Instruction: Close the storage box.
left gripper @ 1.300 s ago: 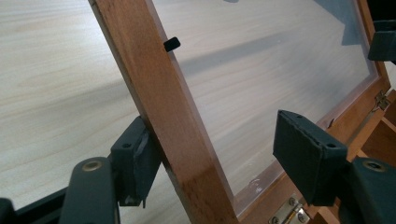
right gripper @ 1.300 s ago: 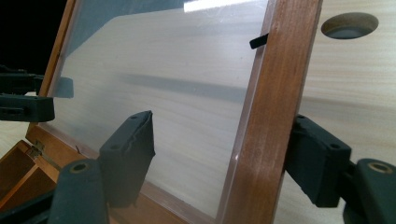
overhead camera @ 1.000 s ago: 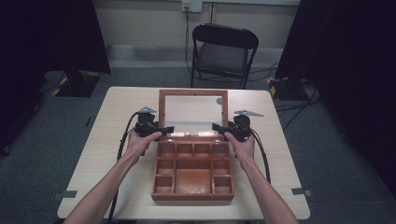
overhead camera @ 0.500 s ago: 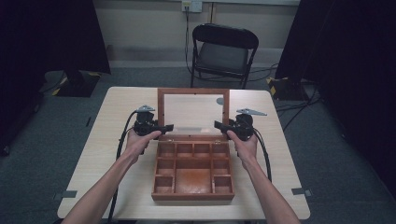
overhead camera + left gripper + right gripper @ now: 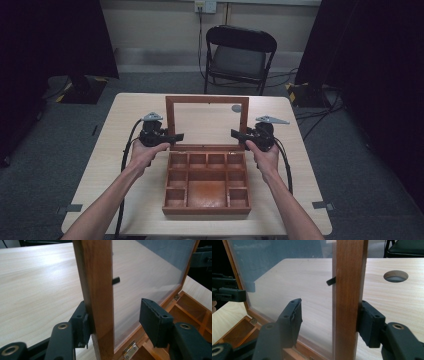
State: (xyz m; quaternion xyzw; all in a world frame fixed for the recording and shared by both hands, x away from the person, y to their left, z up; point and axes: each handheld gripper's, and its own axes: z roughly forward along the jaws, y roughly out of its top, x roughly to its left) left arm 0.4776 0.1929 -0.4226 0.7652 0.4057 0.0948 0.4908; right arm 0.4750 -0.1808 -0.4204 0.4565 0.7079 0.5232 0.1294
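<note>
Your compartmented wooden box [image 5: 206, 185] sits mid-table [image 5: 100, 175], its glass-panelled lid [image 5: 206, 122] upright behind it; your left gripper [image 5: 170, 136] and right gripper [image 5: 240, 134] flank the lid.

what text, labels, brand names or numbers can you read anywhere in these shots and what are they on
None. No readable text on the wooden box, its glass-paned lid, the table, the left gripper or the right gripper.
The wall outlet and the yellow-black blocks on the floor are too small and blurred to tell whether they carry any marking.
</note>
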